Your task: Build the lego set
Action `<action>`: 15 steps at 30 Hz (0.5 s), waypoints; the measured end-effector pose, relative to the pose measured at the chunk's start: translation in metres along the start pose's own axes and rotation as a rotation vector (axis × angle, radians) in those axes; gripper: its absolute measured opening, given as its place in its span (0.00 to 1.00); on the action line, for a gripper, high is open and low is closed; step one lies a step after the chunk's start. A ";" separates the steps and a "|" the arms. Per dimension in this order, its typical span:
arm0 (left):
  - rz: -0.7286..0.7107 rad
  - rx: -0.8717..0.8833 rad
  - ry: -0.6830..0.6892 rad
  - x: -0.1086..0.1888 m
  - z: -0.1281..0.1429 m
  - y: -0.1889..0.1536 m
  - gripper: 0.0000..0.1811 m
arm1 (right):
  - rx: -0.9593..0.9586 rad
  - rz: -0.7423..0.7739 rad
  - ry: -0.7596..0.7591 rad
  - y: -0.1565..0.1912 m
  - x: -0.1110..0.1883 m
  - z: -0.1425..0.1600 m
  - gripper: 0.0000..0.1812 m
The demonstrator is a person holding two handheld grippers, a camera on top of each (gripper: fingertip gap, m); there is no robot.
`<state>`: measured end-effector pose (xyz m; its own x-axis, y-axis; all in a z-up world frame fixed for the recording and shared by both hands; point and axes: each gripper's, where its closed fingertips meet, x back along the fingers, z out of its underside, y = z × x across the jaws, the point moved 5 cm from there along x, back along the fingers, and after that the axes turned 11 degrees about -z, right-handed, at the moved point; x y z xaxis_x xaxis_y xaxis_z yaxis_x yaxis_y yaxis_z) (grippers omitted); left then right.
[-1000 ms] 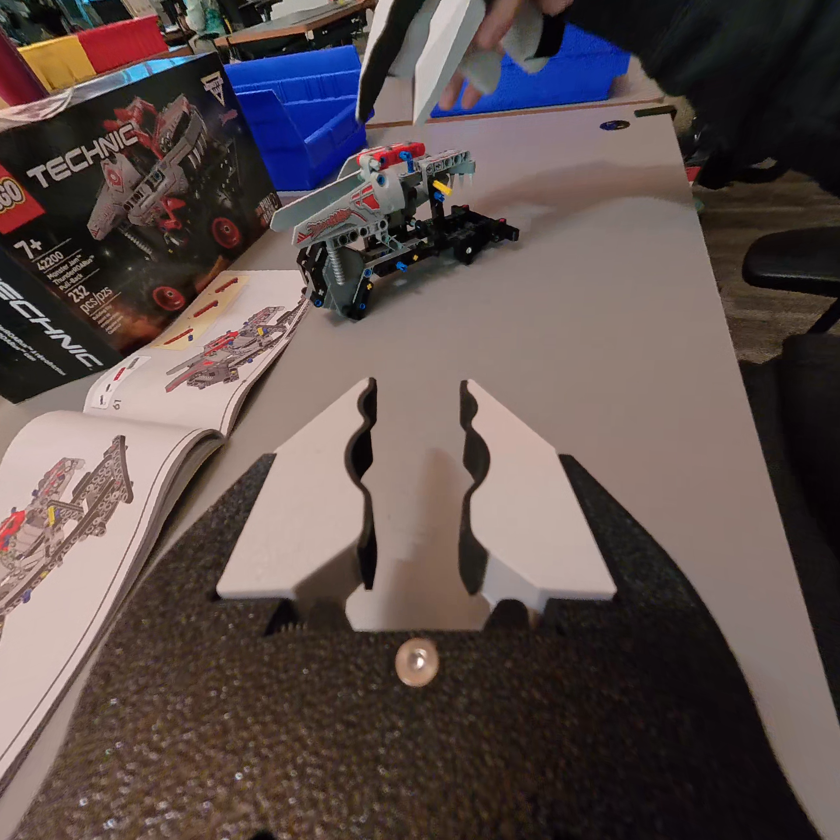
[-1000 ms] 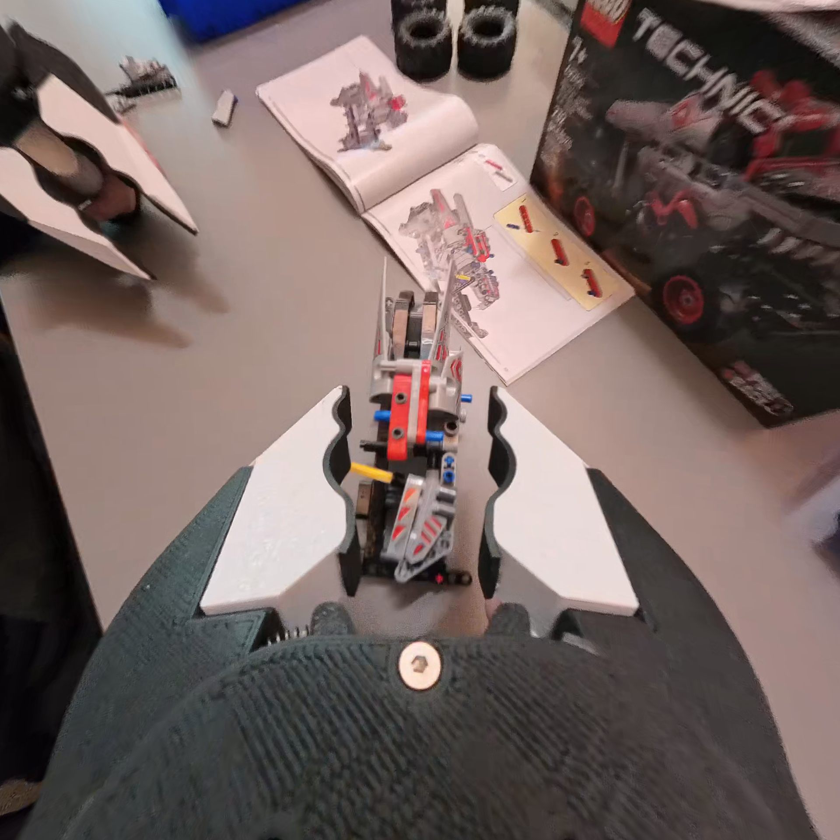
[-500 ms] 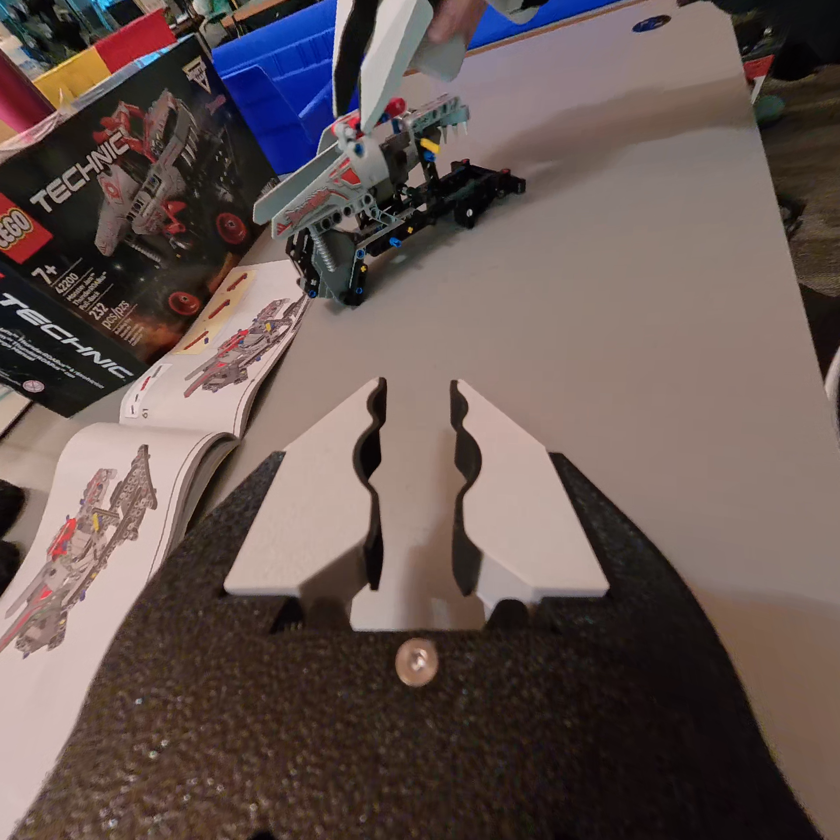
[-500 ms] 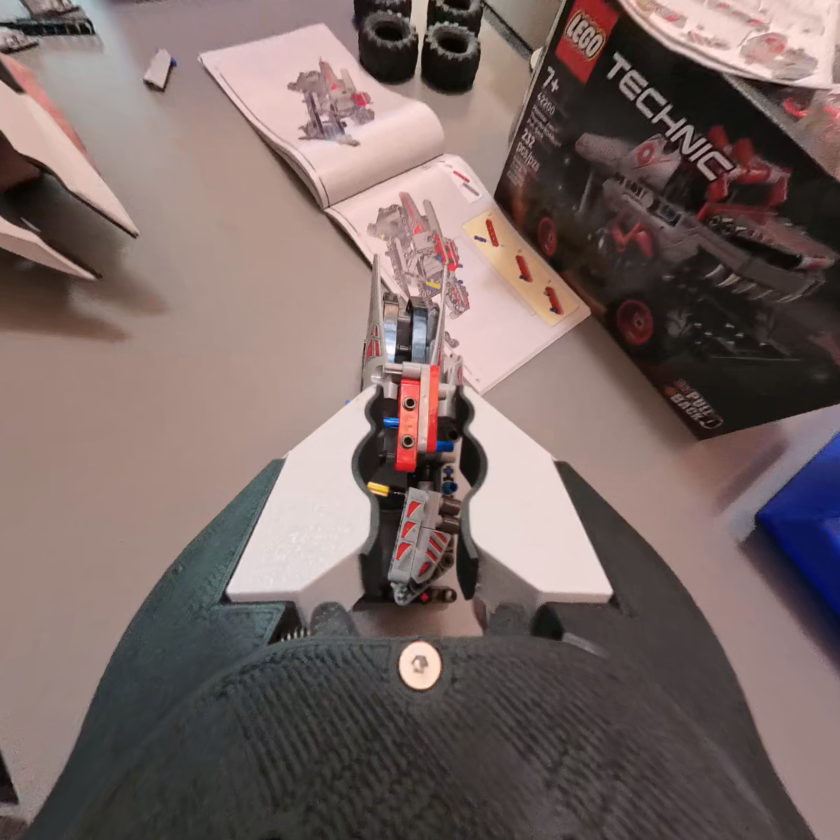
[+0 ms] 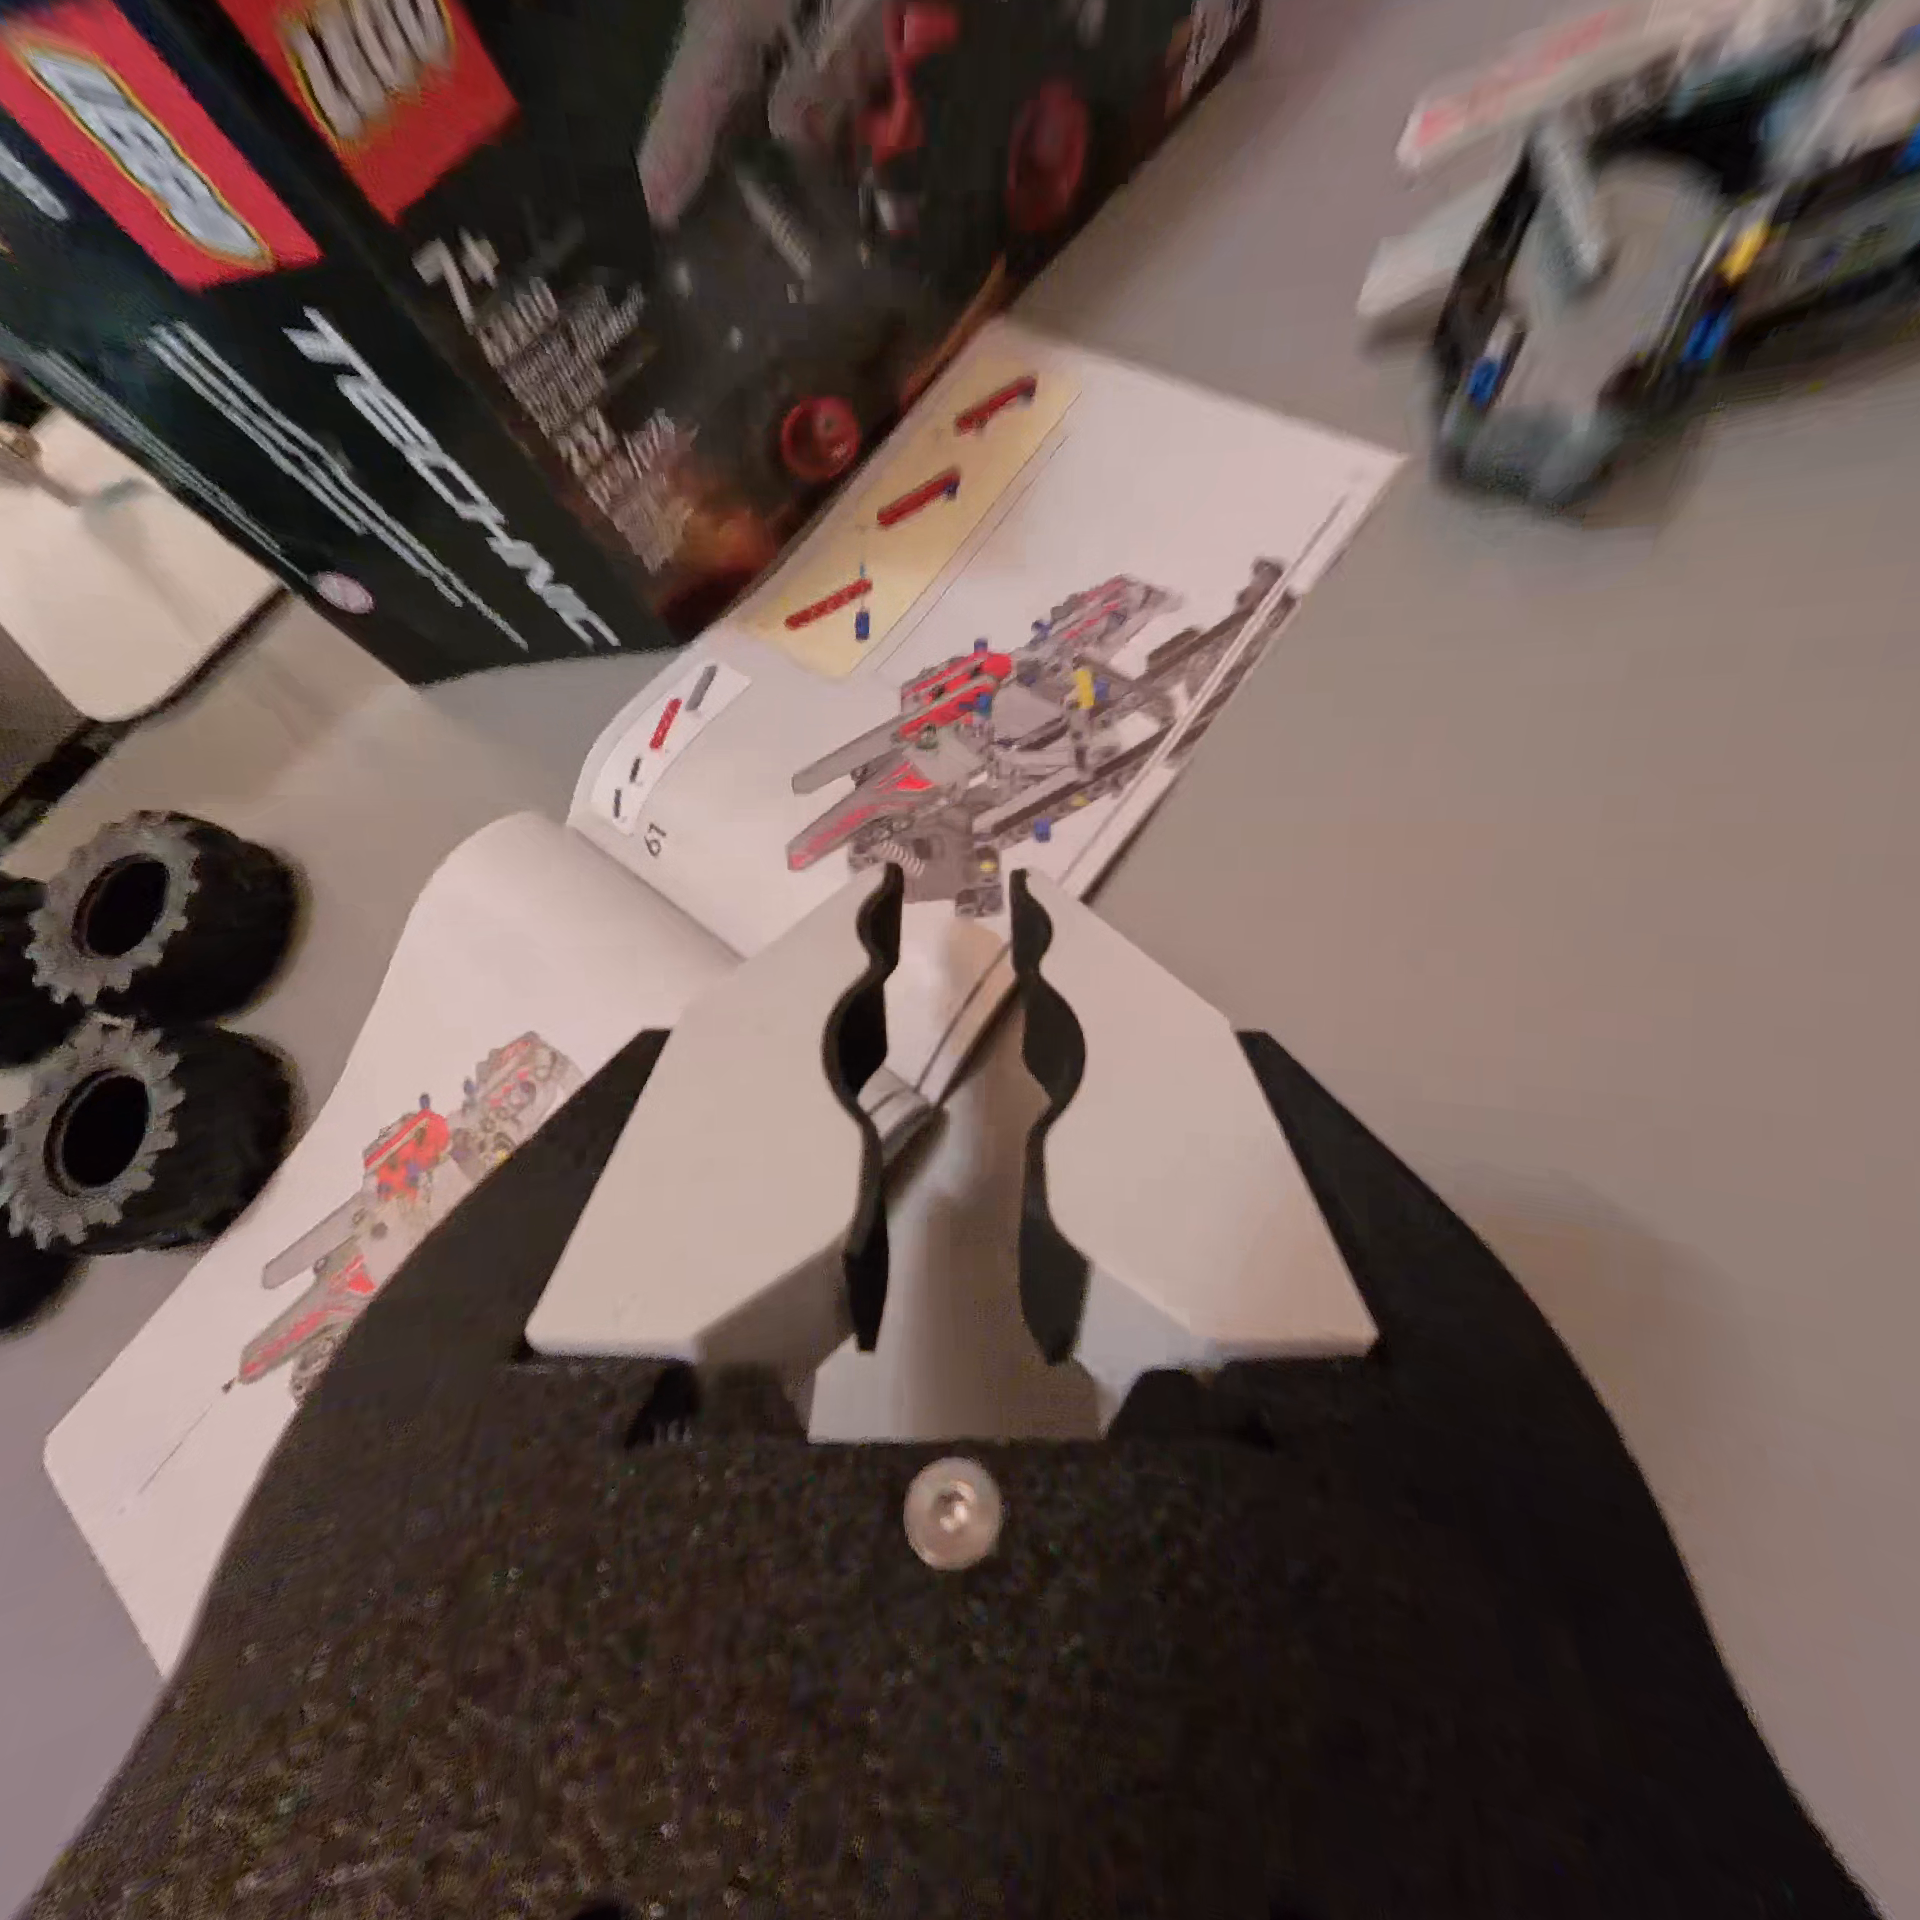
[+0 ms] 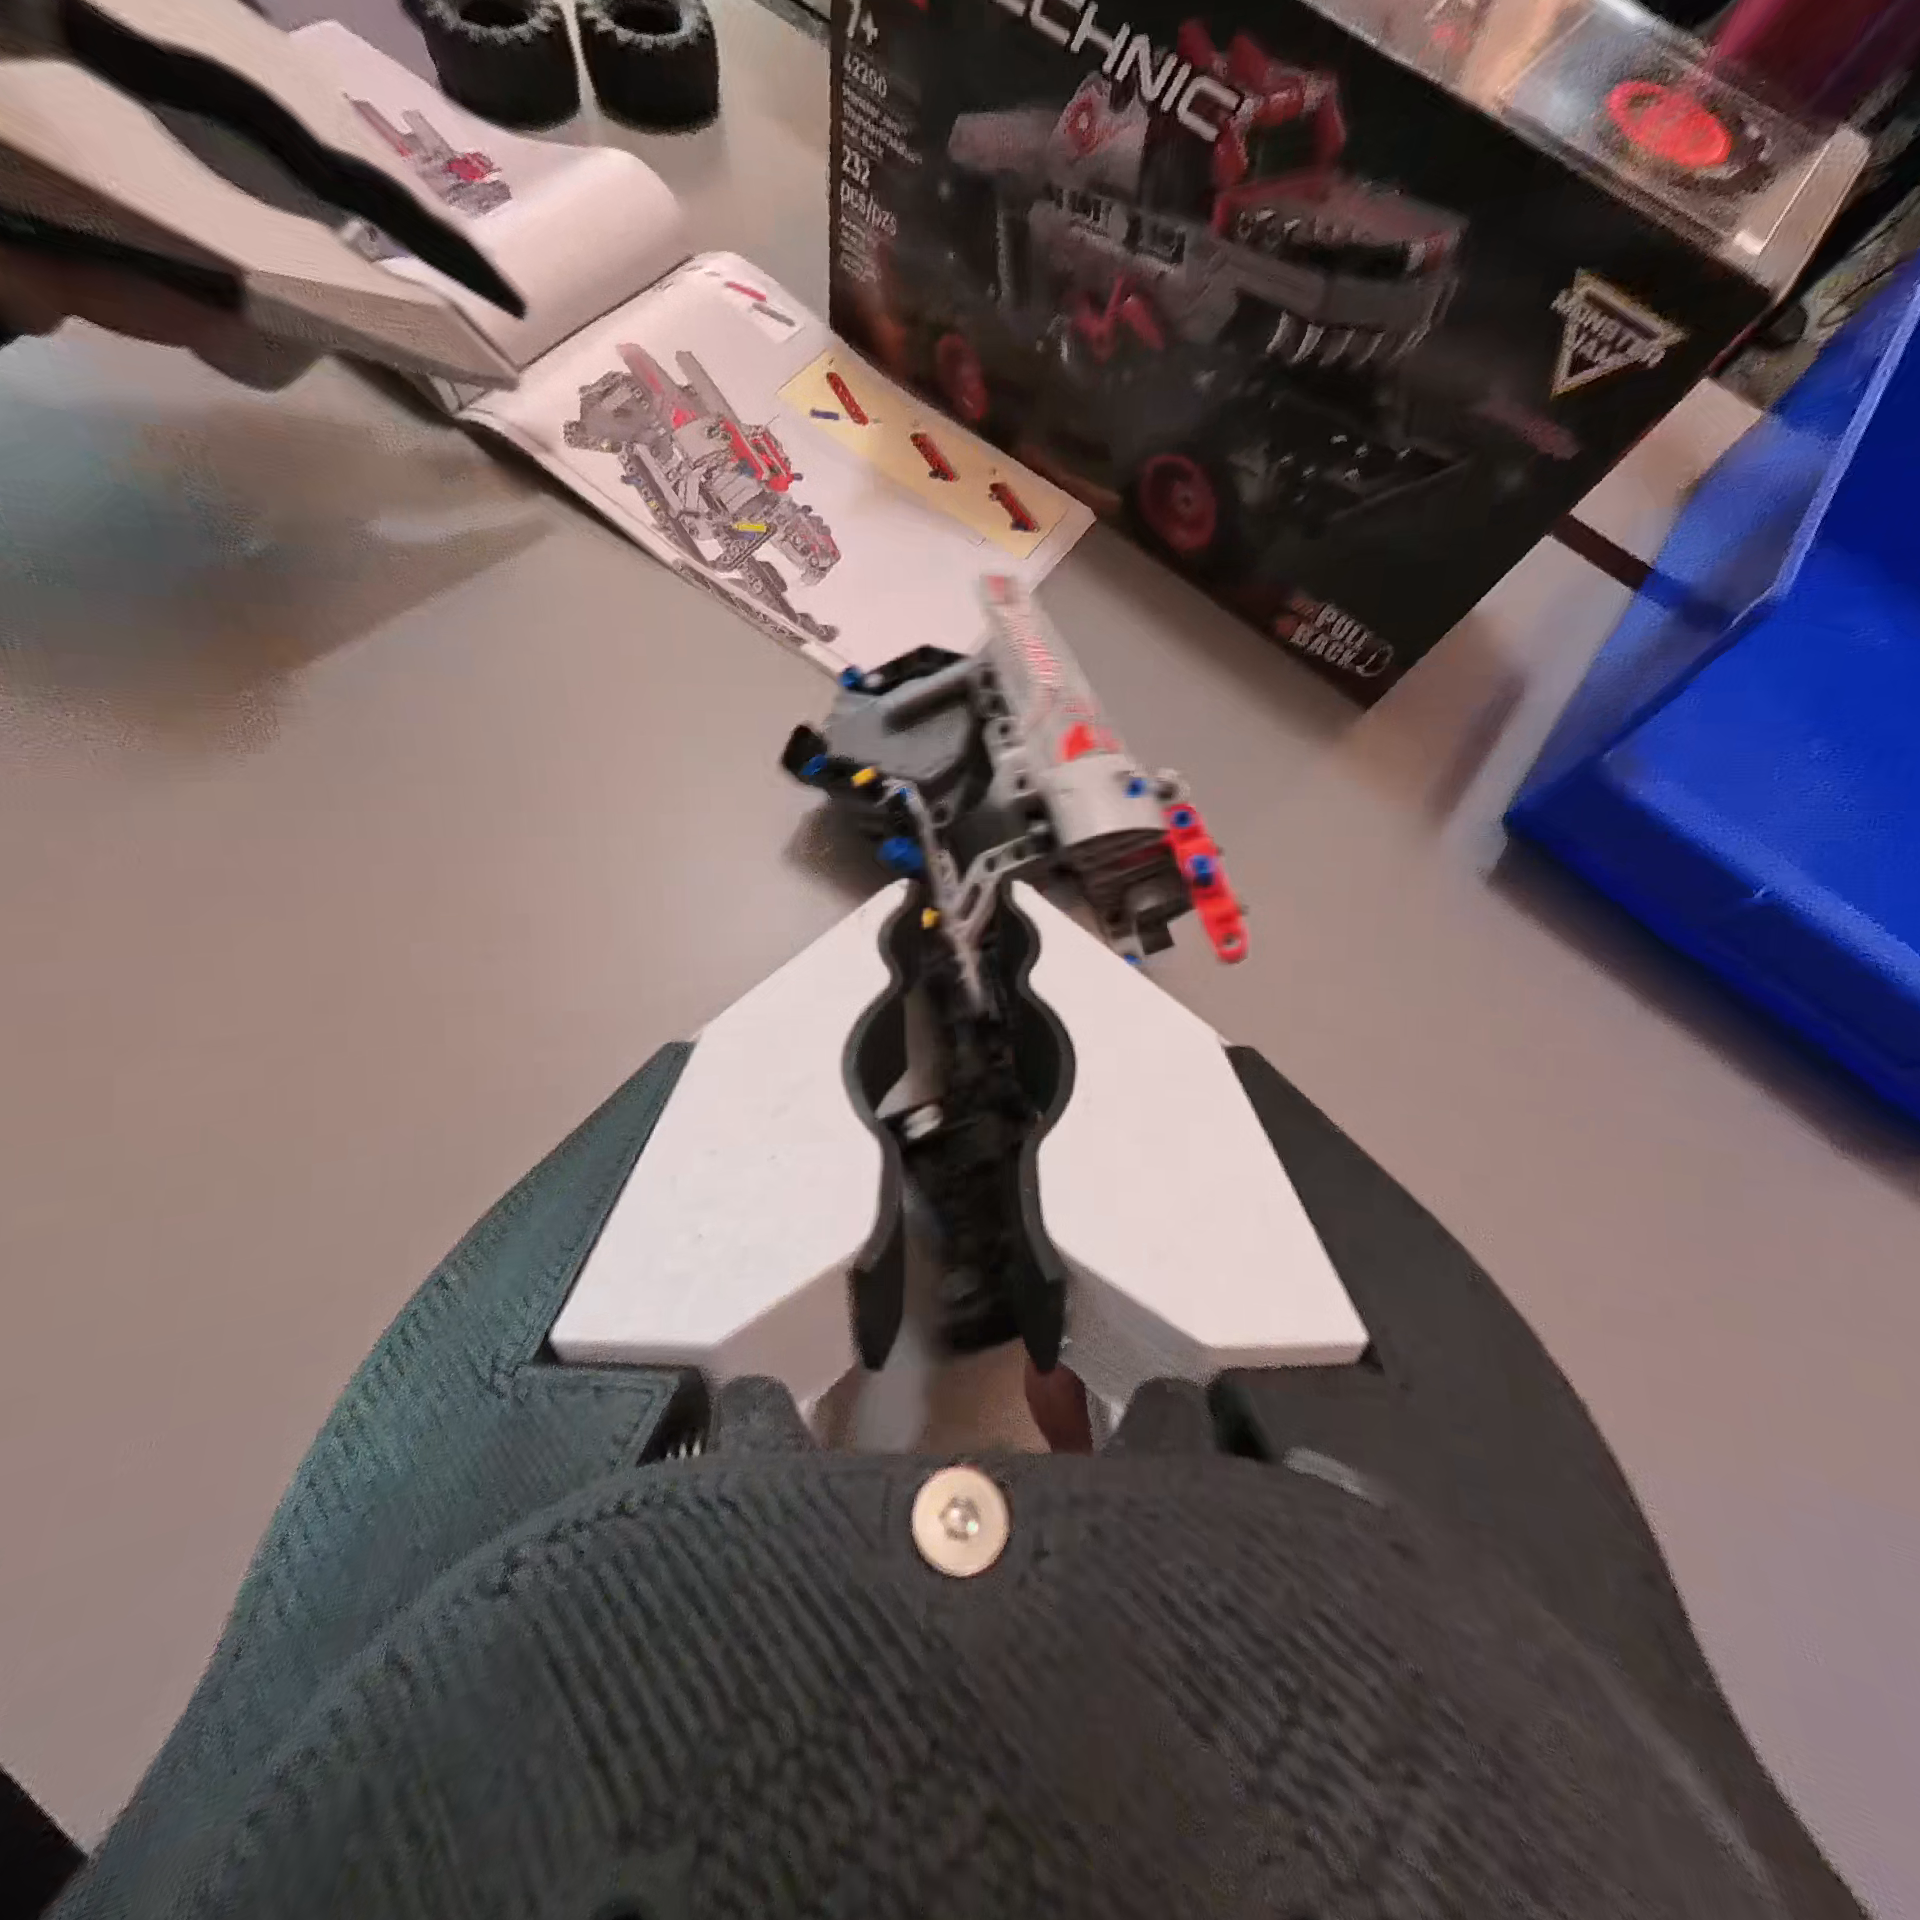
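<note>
While both views are smeared by motion blur, the layout on the grey table (image 5: 1558,935) reads clearly enough from left to right:

Tyres: black knobbly tyres (image 5: 135,1122) lie at the far left, near the booklet's outer page.

Booklet: an instruction booklet (image 5: 1018,623) lies open and flat, one corner touching the foot of the box.

Left gripper: the left gripper (image 5: 948,894) hangs over the booklet's spread, its white fingers (image 5: 727,1143) parted by a narrow gap with nothing between them; the page shows through.

Box: the dark set box (image 6: 1247,291) stands upright behind the booklet.

Lego model: the partly built grey, black and red lego model (image 6: 997,790) sits near the middle of the table, just in front of the booklet's near corner and the box, tilted with its red beam to the right.

Right gripper: the right gripper (image 6: 961,904) is closed around the model's black rear frame, which runs back between the fingers.

Bin: a blue bin (image 6: 1766,727) stands at the far right, beside the box.
</note>
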<state>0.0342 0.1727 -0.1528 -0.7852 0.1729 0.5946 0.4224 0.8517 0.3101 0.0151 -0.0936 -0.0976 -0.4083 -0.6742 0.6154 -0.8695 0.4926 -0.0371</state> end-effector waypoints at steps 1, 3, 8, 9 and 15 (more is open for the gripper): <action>0.021 -0.010 0.054 -0.006 0.006 -0.001 0.10 | 0.008 0.014 -0.007 -0.001 0.002 0.000 0.12; 0.092 -0.018 0.151 -0.010 0.021 -0.006 0.08 | 0.049 0.021 -0.044 0.002 0.007 -0.004 0.14; 0.170 0.007 0.144 0.004 0.034 -0.005 0.02 | 0.063 -0.005 0.041 -0.013 0.002 0.007 0.16; 0.180 0.014 0.146 0.007 0.036 -0.004 0.02 | 0.053 -0.019 0.054 -0.015 0.000 0.009 0.18; 0.267 0.007 0.133 0.034 0.055 -0.009 0.03 | 0.030 -0.069 0.034 -0.021 -0.005 0.000 0.20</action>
<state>-0.0212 0.1982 -0.1767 -0.5807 0.3255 0.7462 0.6024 0.7884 0.1248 0.0358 -0.1009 -0.0996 -0.3383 -0.6867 0.6434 -0.9032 0.4290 -0.0171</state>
